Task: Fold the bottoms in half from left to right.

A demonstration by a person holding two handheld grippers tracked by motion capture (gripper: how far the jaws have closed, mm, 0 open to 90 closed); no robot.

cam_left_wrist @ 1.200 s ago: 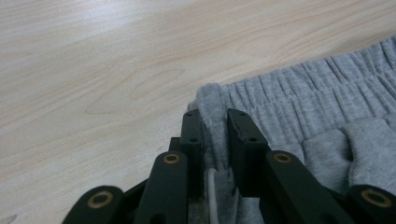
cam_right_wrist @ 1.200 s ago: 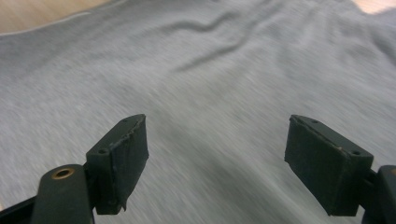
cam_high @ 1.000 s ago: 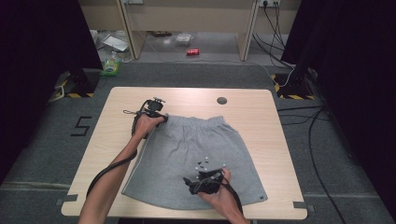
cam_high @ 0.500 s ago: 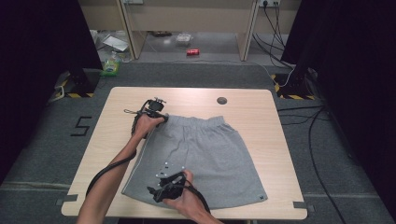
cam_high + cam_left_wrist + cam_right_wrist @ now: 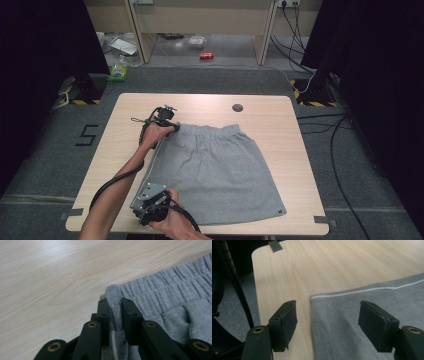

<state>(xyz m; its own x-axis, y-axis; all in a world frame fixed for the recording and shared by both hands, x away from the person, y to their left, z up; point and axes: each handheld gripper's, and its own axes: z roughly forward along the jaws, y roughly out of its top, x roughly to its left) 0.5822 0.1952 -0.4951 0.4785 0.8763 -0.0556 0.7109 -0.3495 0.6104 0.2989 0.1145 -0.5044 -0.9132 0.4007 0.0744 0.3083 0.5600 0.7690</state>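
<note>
High view: grey shorts (image 5: pixel 215 172) lie flat mid-counter (image 5: pixel 280 120), waistband toward the far edge, hem toward the near edge. We've got the left hand-held gripper (image 5: pixel 167 120) at the waistband's far-left corner and the right hand-held gripper (image 5: pixel 150 202) at the hem's near-left corner, close to the counter's near edge.

Left gripper view: left hand-held gripper (image 5: pixel 115 307) is clamped on the waistband corner (image 5: pixel 113 291), fabric bunched between the pads, a drawcord showing below. The bite looks narrow.

Right gripper view: right hand-held gripper (image 5: pixel 327 322) has its jaws apart and has just been closing. The hem corner (image 5: pixel 313 298) with the white side stripe (image 5: pixel 367 290) sits between the pads, untouched by them.

Risks, our read:
- The right pads hover above flat cloth, so closing from here could pinch air or only the top layer, and the shorts would then lift unevenly.
- The left grip sits on the bunched edge, so a hard pull could strip it out.
- The right cable (image 5: pixel 235 285) trails nearby and could drag the hem.
</note>
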